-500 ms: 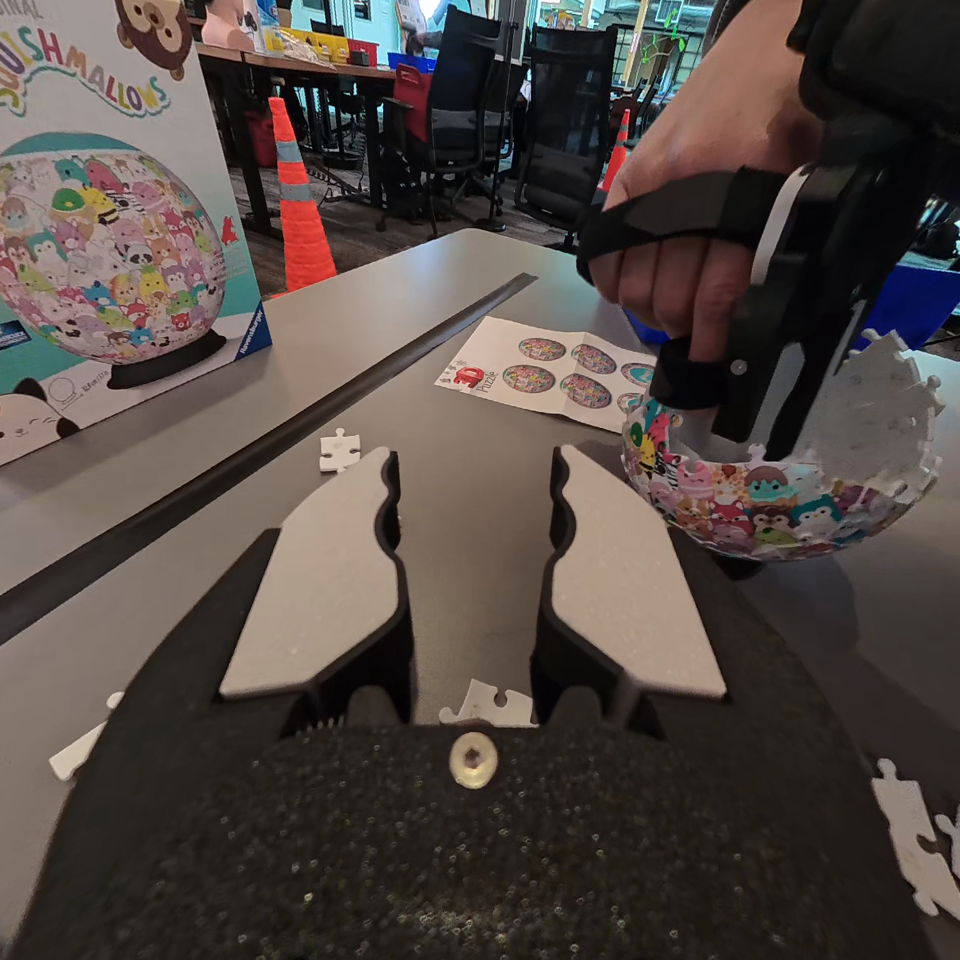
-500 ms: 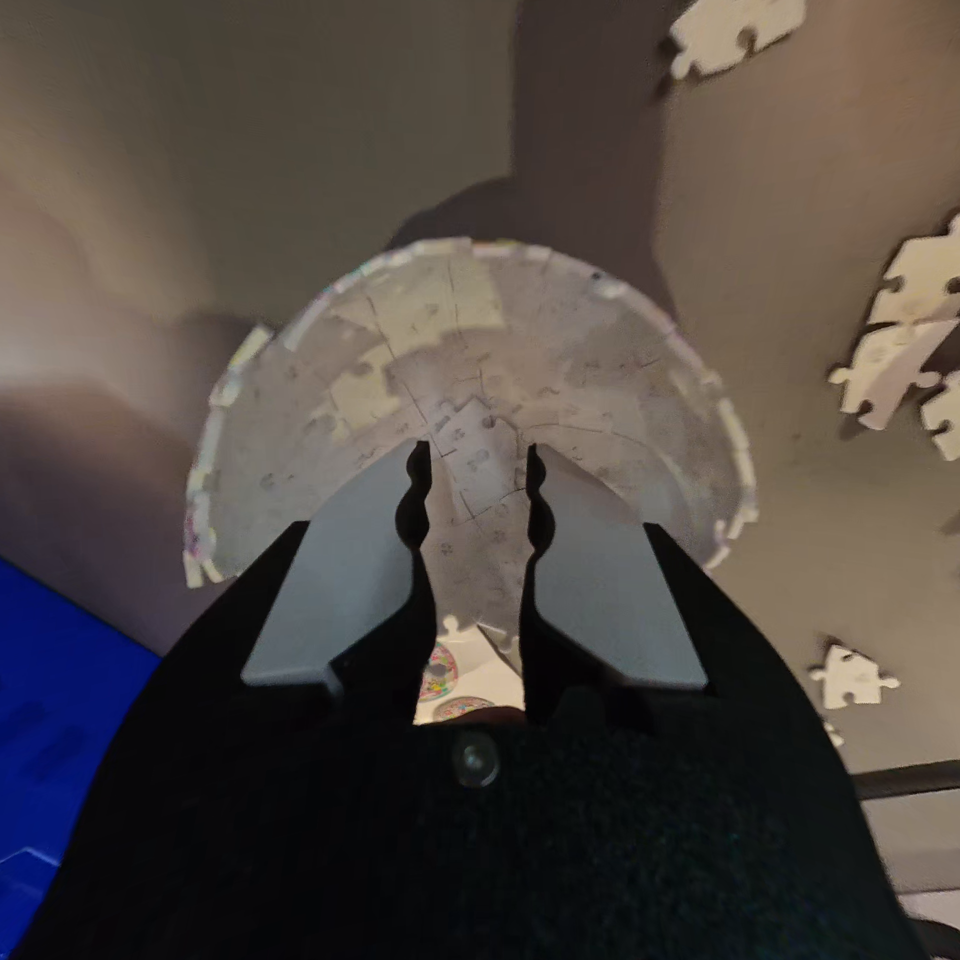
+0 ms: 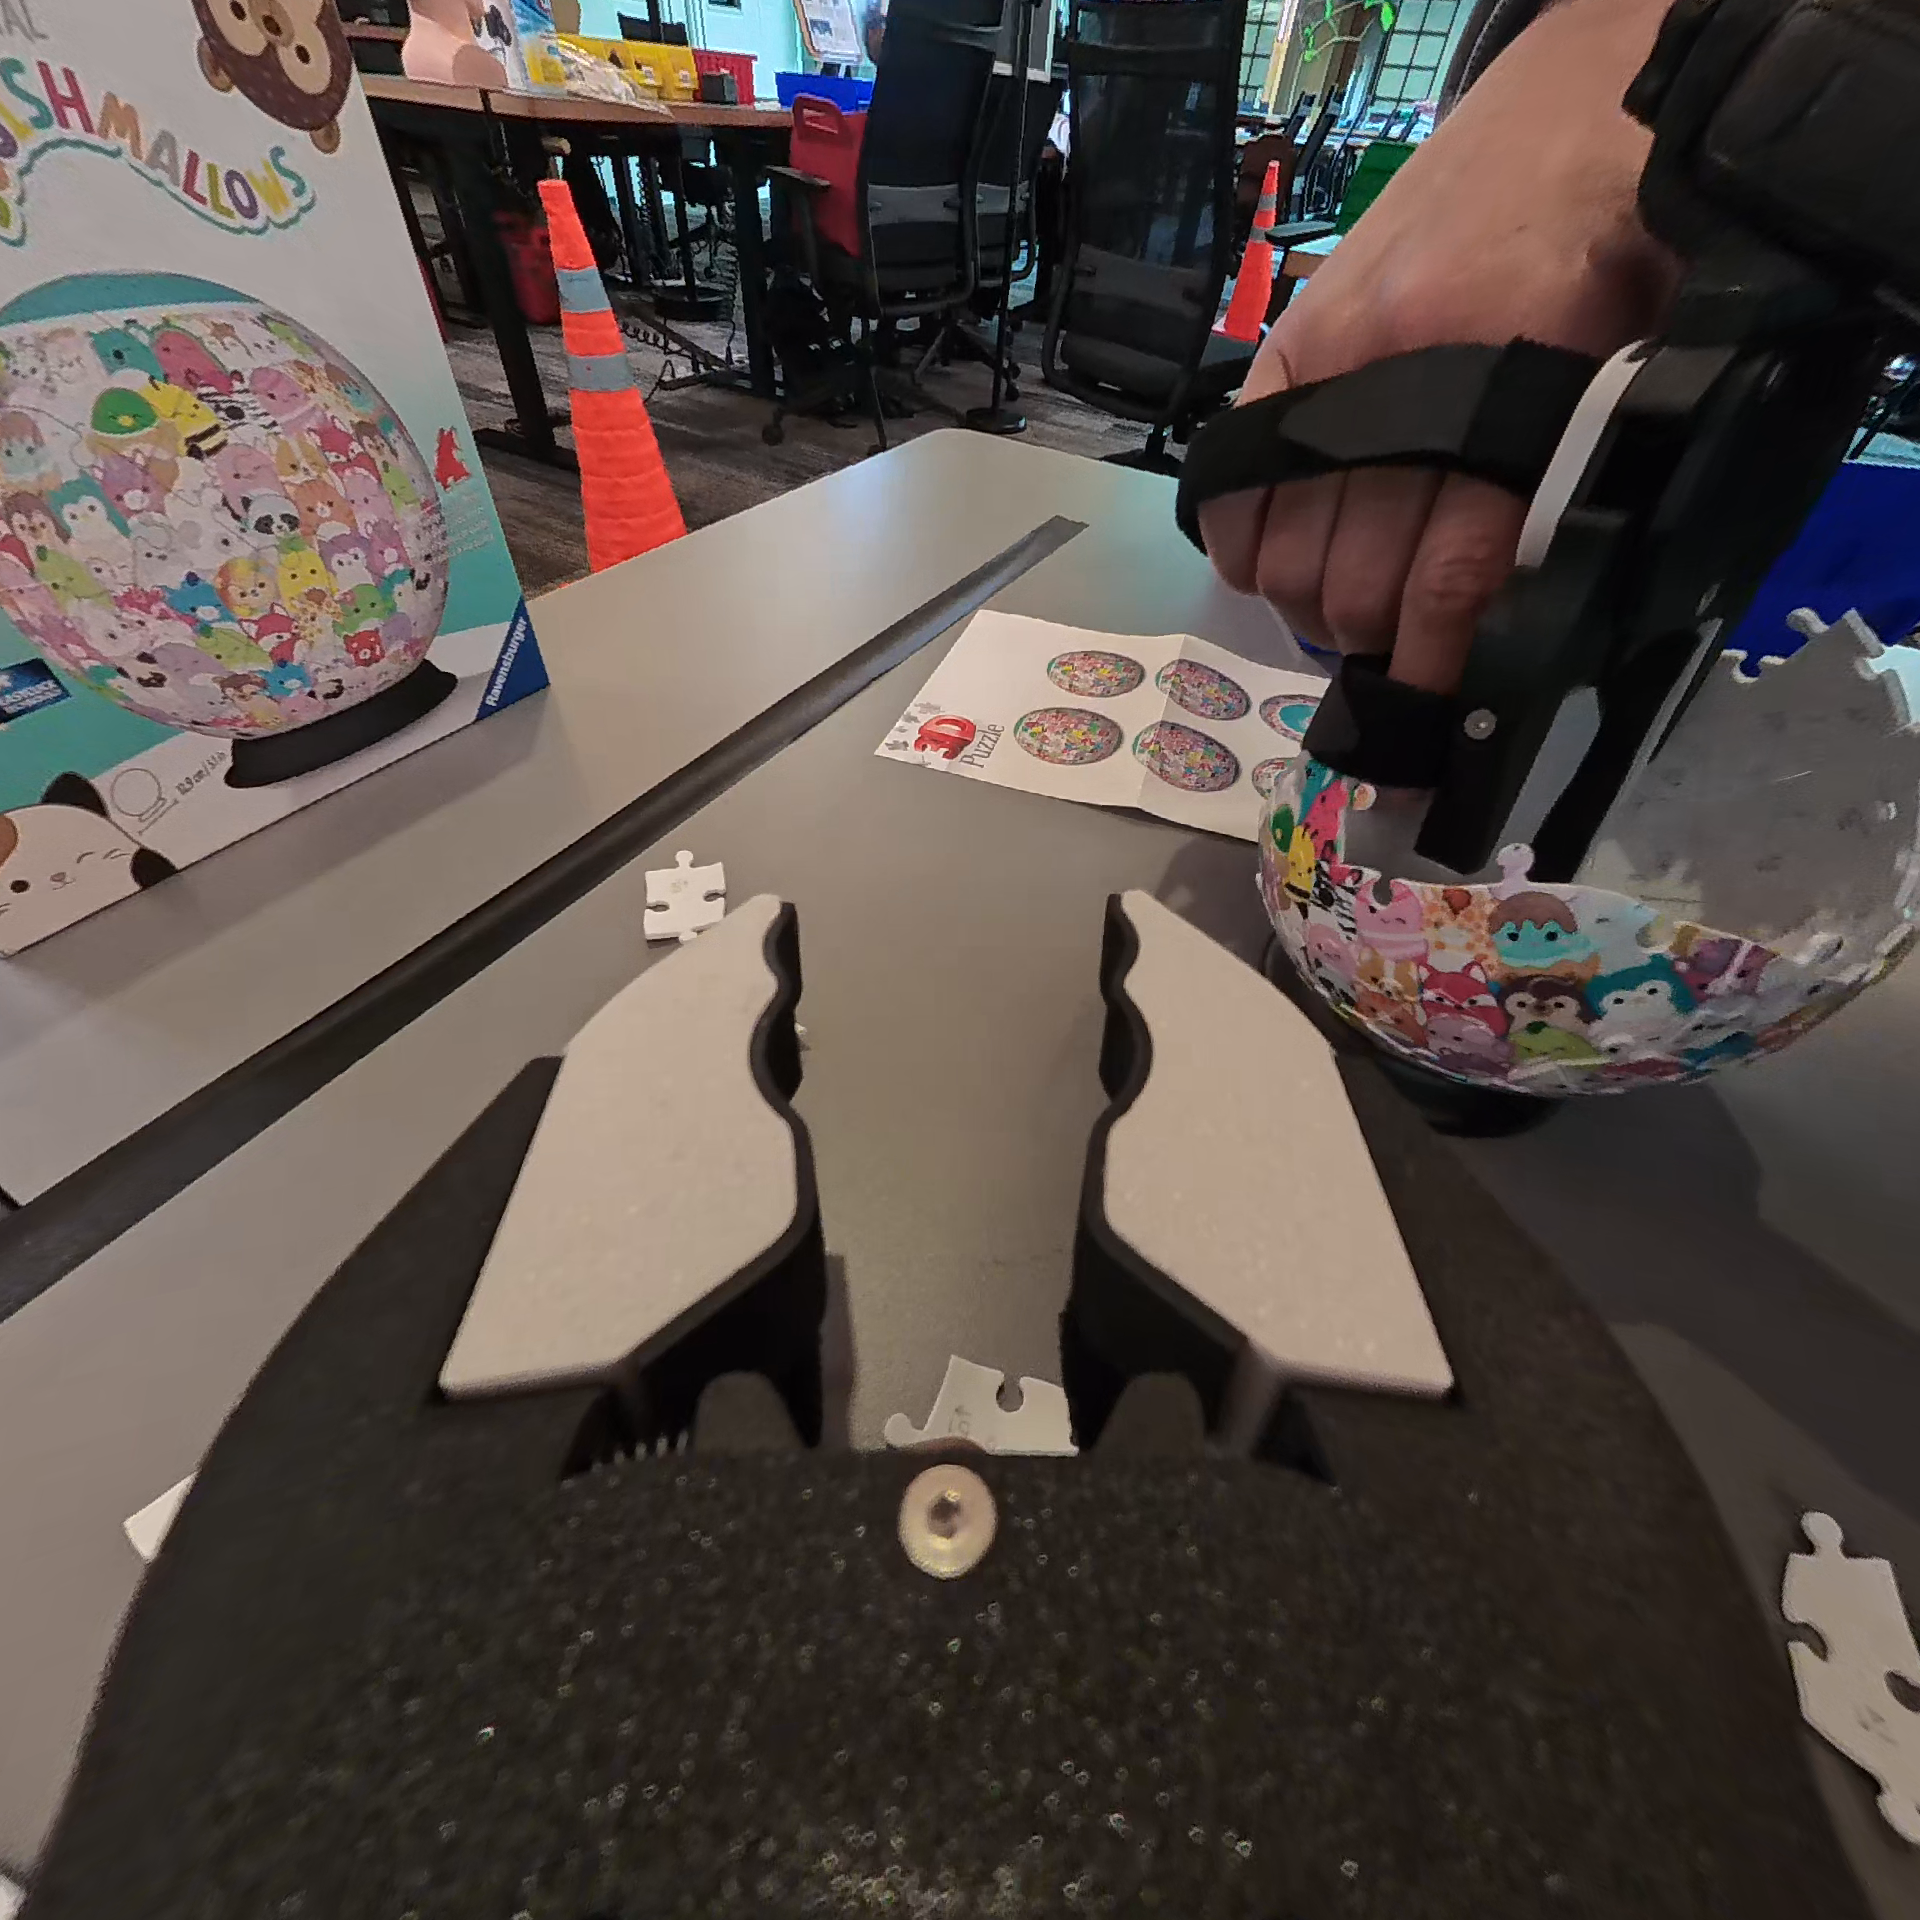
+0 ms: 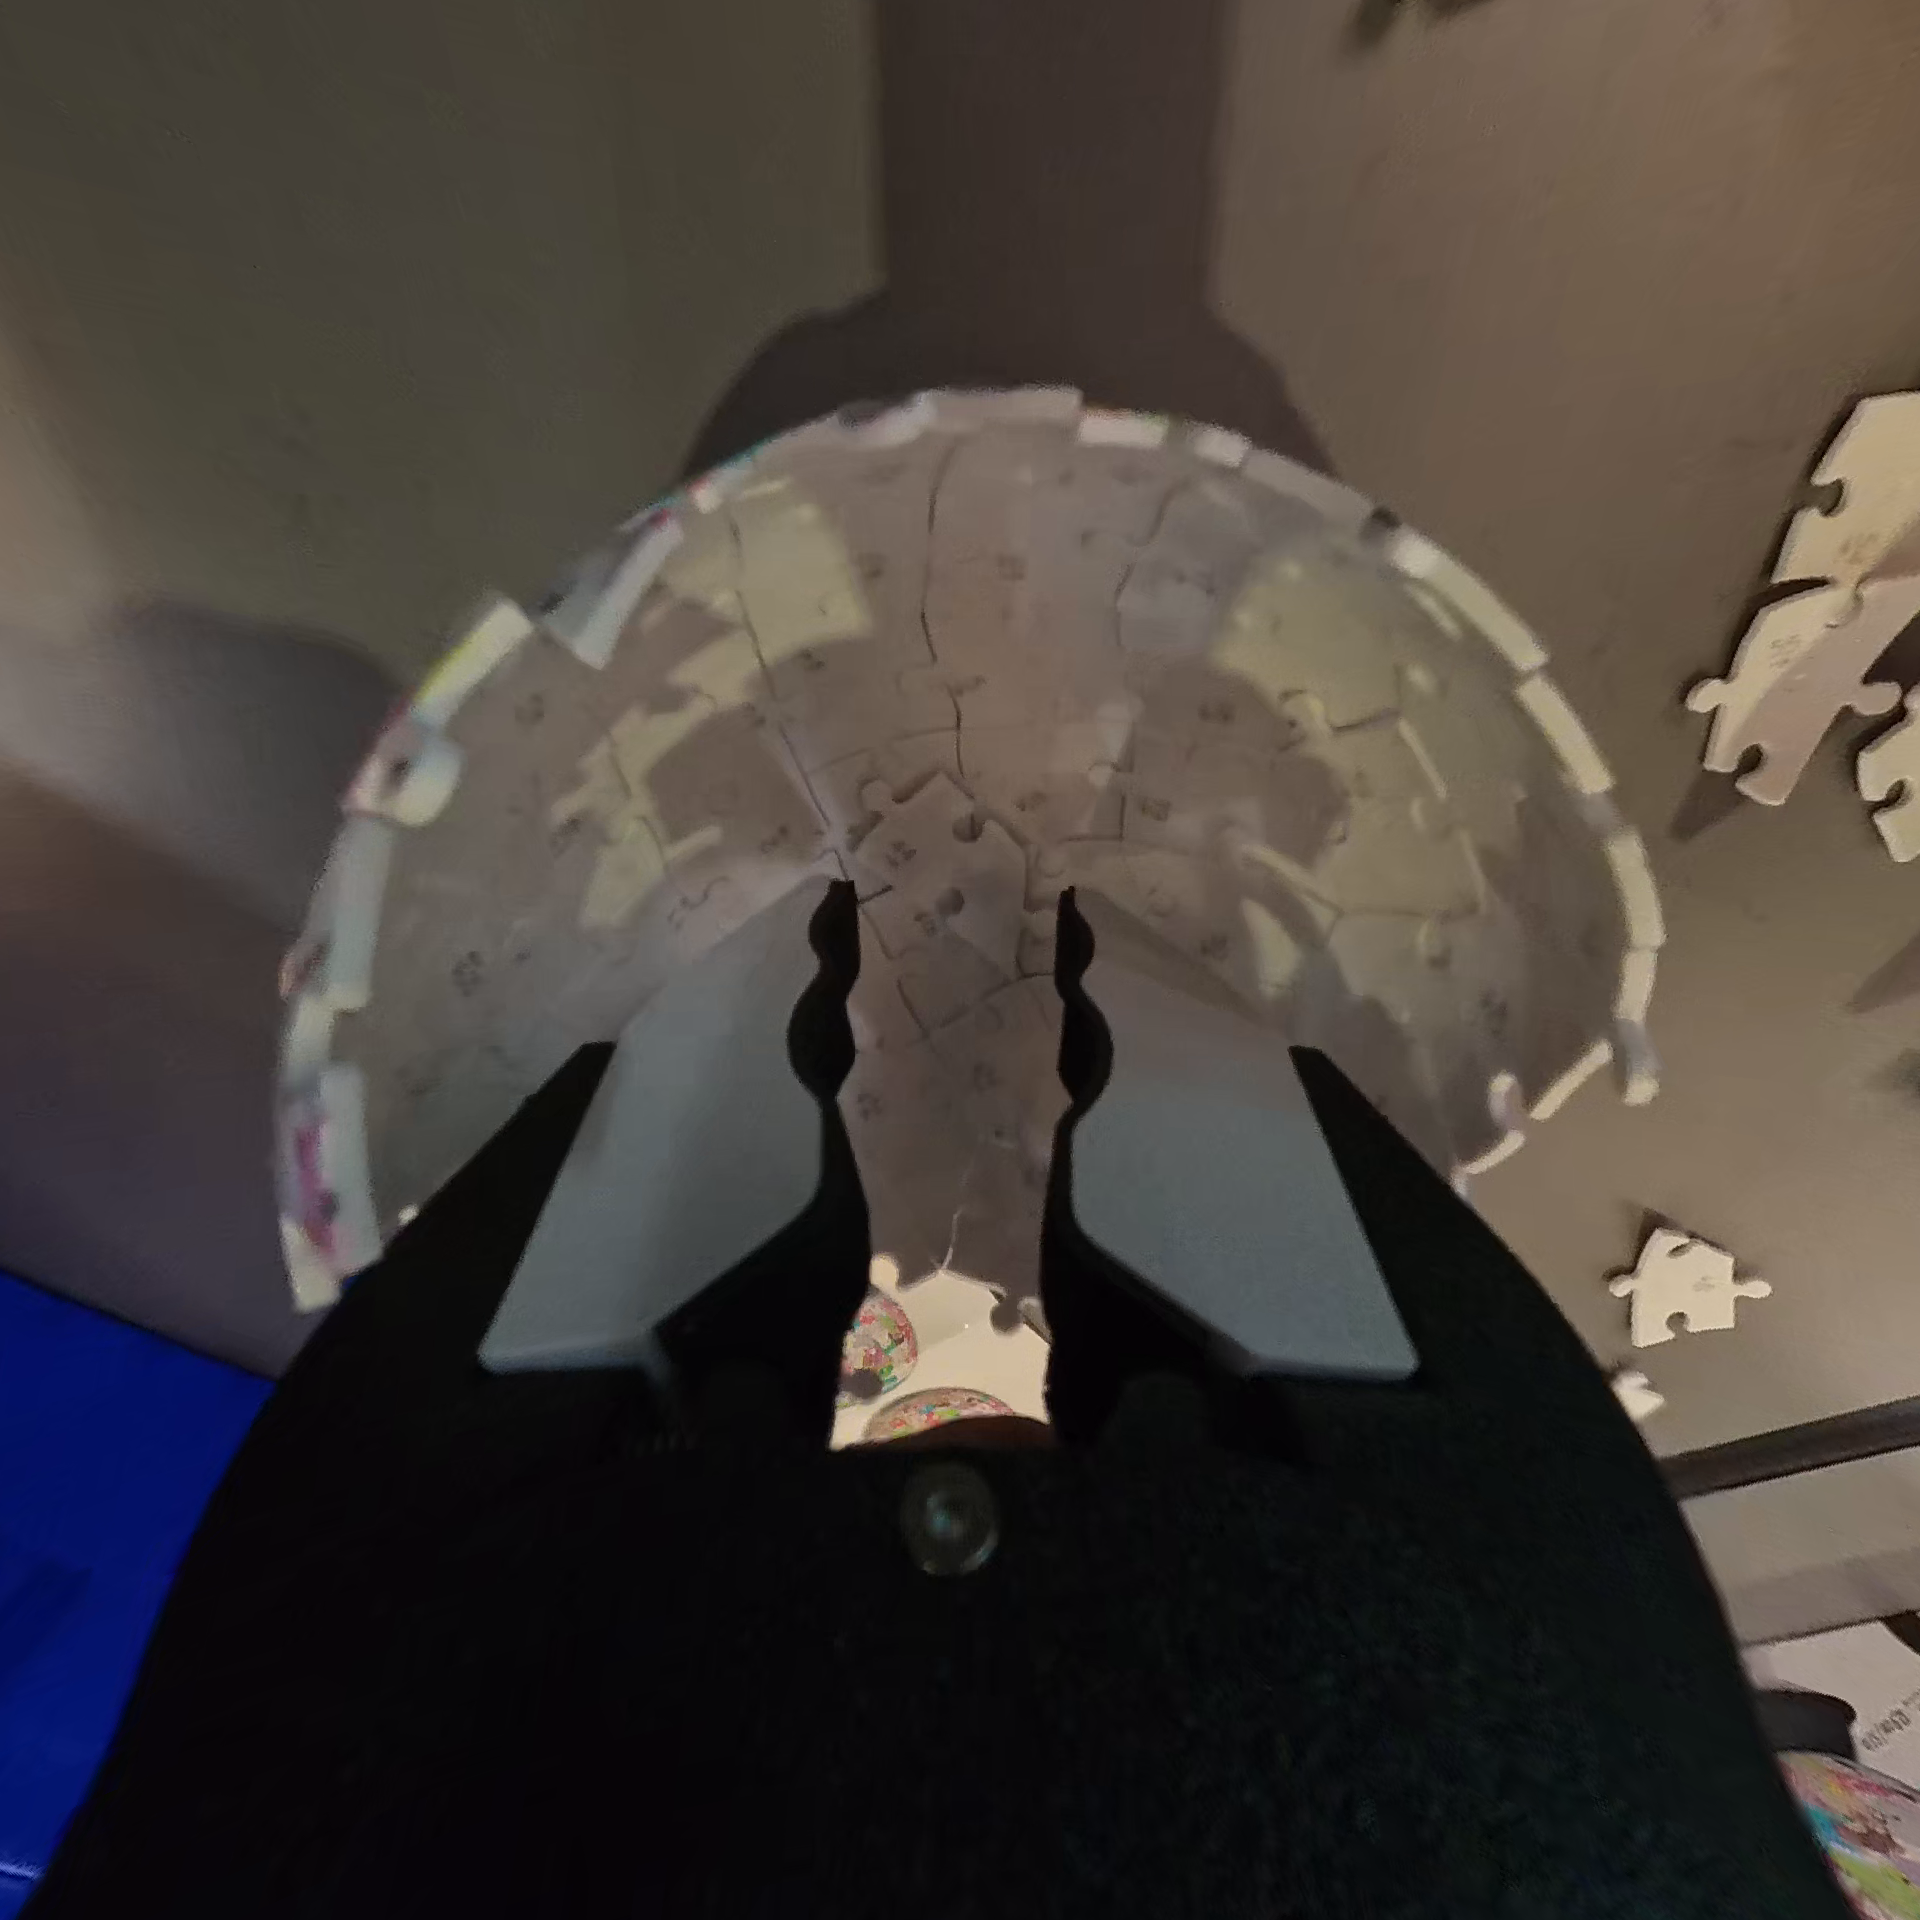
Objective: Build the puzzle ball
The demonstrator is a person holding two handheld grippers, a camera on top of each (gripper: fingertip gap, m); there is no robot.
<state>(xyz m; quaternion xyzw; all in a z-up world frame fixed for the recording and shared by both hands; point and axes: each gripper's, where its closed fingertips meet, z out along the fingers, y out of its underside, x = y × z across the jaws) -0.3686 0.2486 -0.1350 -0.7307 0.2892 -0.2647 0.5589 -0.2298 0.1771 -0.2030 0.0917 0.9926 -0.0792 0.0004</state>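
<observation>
Grey table [image 3: 727, 582] — behind it office chairs [image 3: 1132, 208], orange cones [image 3: 608, 416], bright windows.

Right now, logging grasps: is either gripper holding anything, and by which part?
Nothing is held. The left gripper is open over the table; the right gripper is open inside the half-built puzzle ball.

Open-plan office or lab: rows of long wooden desks [image 3: 582, 104], black mesh swivel chairs [image 3: 1132, 218], orange traffic cones [image 3: 608, 405], coloured storage bins [image 3: 623, 62].

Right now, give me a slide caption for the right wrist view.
Open right gripper pointing down into the half-built puzzle ball, loose white pieces lying on the grey table beside it.
</observation>
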